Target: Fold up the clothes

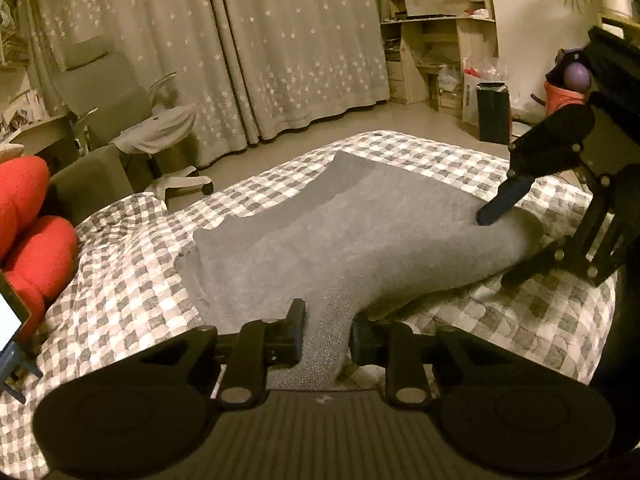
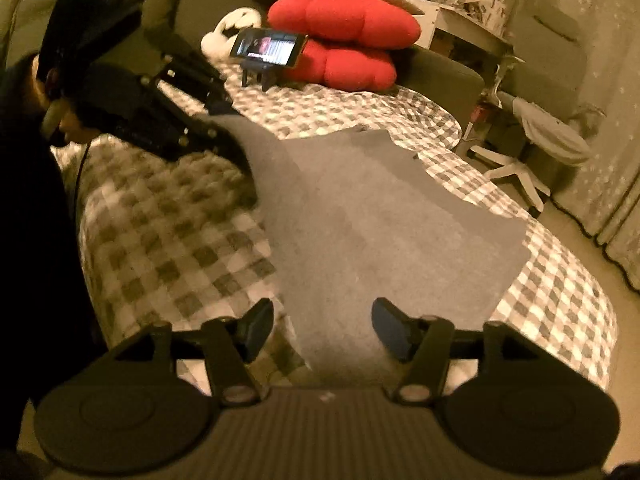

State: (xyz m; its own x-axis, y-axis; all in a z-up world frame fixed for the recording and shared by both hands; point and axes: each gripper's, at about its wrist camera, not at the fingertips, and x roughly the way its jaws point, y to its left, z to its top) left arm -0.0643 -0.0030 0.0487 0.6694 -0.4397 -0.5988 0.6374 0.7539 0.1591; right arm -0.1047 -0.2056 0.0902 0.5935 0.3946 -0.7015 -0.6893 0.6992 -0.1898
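Gripping grey garment [image 1: 320, 240], left gripper [image 1: 326, 336], checked bed [image 1: 120, 280]

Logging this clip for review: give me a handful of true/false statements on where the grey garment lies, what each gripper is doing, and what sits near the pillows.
1. The grey garment lies on a checked bedspread. True.
2. The left gripper has grey cloth between its fingers. True.
3. The right gripper is clamped tight on the cloth. False: its fingers stand apart, with the cloth lying between them.
4. A phone on a stand in front of the red cushions has its screen lit. True.
5. The garment is already folded into a neat small square. False: it is spread out, one end lifted by the left gripper.
6. The office chair is bare. False: a light garment is draped on it.
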